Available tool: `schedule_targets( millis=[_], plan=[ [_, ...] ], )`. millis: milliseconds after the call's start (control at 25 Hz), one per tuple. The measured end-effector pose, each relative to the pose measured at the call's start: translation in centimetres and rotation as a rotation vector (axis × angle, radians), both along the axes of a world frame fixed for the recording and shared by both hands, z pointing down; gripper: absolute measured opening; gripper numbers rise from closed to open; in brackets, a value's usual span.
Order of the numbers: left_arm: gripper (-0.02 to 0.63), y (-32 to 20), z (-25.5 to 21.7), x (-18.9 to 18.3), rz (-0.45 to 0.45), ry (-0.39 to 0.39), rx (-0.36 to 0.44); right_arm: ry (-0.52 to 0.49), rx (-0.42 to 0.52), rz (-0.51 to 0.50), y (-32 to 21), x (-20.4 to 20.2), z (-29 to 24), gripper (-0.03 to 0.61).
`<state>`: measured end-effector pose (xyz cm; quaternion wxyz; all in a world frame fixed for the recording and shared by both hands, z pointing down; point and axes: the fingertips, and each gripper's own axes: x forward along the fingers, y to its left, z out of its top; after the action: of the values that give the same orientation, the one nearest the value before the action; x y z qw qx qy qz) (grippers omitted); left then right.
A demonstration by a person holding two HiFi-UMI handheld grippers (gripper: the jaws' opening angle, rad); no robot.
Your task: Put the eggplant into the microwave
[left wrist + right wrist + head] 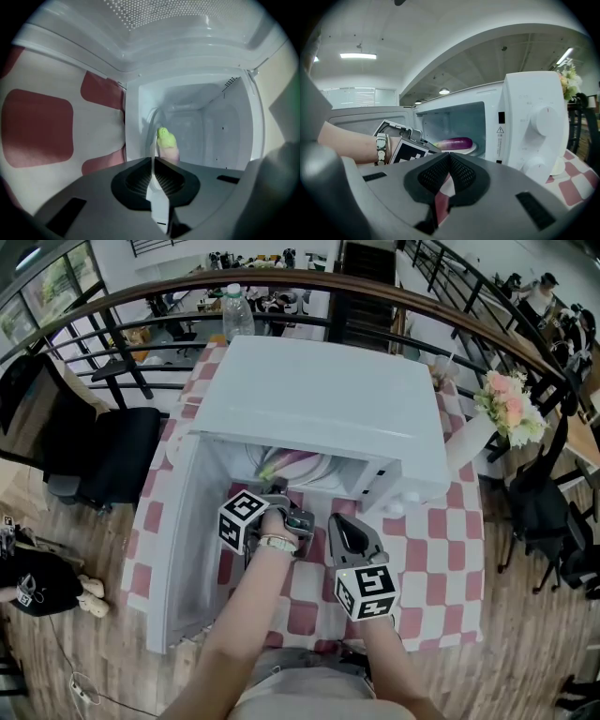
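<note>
Left hand-held gripper (pixel 153 161) — jaws together, empty — eggplant (pixel 166 143) just beyond.

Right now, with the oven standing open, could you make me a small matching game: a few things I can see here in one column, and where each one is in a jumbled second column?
Things:
1. eggplant
2. water bottle
3. flowers
4. microwave door

Places, as the head view shows them:
A. to the right of the microwave
B. swung open on the left side
C. inside the microwave
D. behind the microwave

Pairs: 1-C, 2-D, 3-A, 4-B
</note>
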<state>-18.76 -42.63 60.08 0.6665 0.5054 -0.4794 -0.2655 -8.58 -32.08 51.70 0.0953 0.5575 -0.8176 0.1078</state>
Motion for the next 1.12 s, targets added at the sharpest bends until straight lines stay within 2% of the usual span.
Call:
schedule_targets(
  millis=[360, 440, 520, 1120],
  plan=[
    [0.026, -0.1, -0.2, -0.3, 0.003, -0.063, -0.038, 0.000, -0.012, -0.012, 0.0, -0.1, 0.2, 0.025],
    [0.102, 0.1, -0.2, -0.3, -0.001, -0.048, -0.046, -0.001, -0.014, -0.012, 0.1, 0.0, 0.1, 0.025],
    [0.135, 0.5, 0.2, -0.3, -0.005, -0.029, -0.059, -0.003, -0.017, -0.012, 0.1, 0.1, 0.1, 0.025],
    [0.229, 0.0, 2.1, 0.1, -0.027, 0.001, -0.066, 0.009, -0.028, -0.033, 0.0, 0.3, 0.8, 0.025]
  ],
)
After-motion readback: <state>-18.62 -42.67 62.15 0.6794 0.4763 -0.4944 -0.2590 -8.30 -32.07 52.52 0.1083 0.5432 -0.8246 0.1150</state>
